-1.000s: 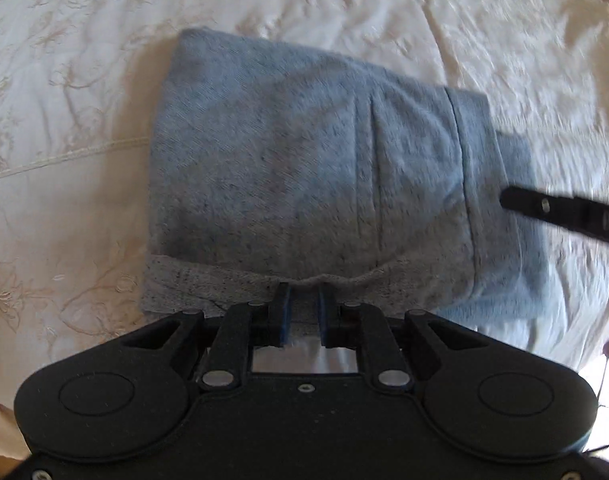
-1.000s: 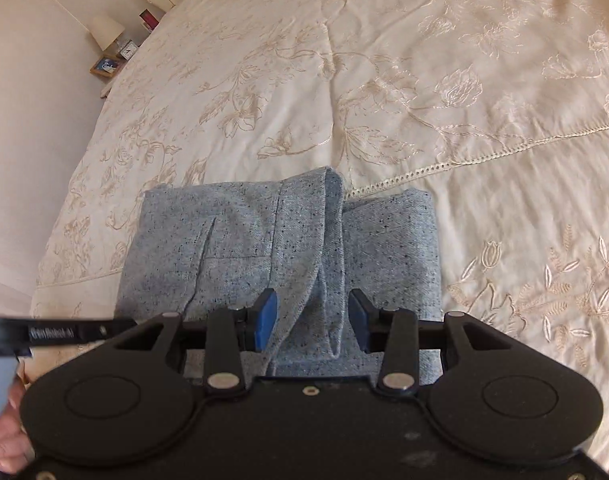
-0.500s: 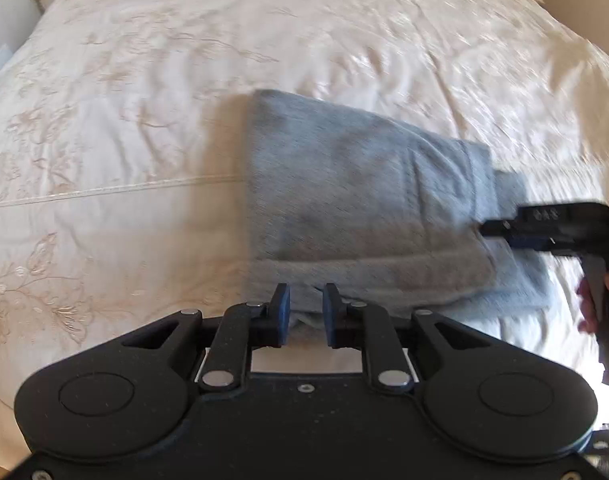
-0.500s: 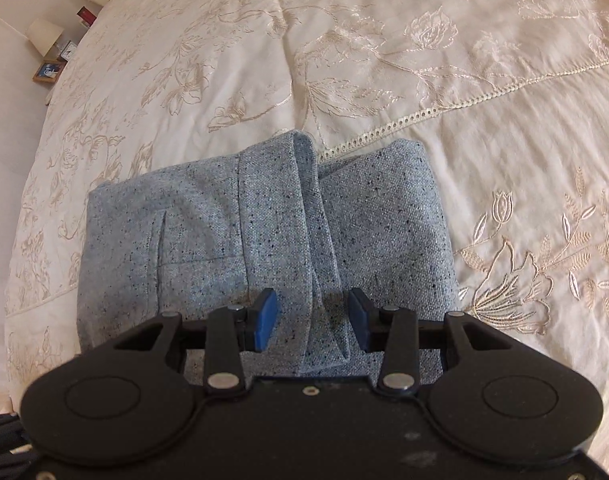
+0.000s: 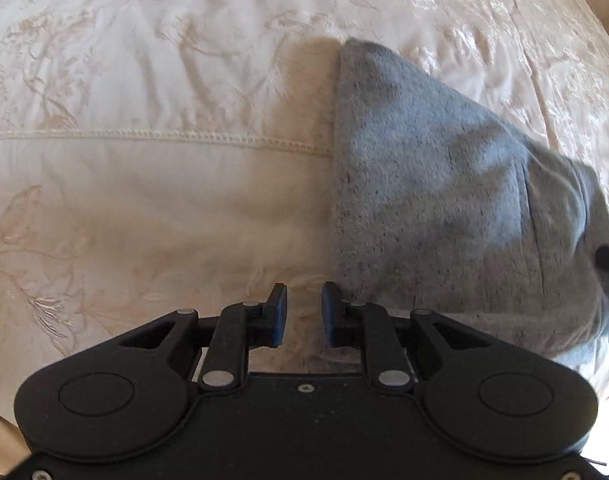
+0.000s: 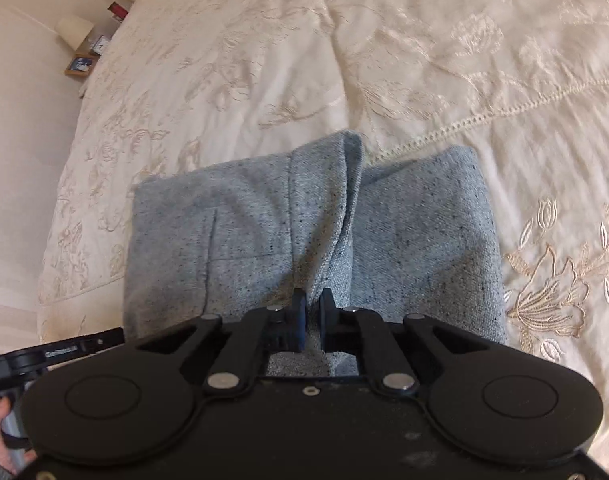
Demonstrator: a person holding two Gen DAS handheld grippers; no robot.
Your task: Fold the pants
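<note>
Since half a second ago the right gripper is closing: its blue pads, spread wide before, are now pinching together on the raised ridge of cloth at the near edge of the pants, with fabric showing between and below them. Meanwhile the left gripper is sliding off to the left; a second ago its tips were sitting at the hem of the bundle, and now they are hanging over bare bedspread, fingers a small way apart and holding nothing, the garment lying just beside the right-hand finger. Judging by this, the left side is letting go of its part of the job while the right is taking a fresh hold, probably to tidy or shift the bundle; most of the folding is looking done. The pants are resting on the bed as a compact, roughly rectangular grey-blue packet with dark flecks, several layers thick. From the right wrist view a rolled fold is running up the middle, splitting the packet into two panels, with a pocket seam showing on the left panel. Edges are sitting fairly square, though the central ridge is standing proud and not lying flat.
</note>
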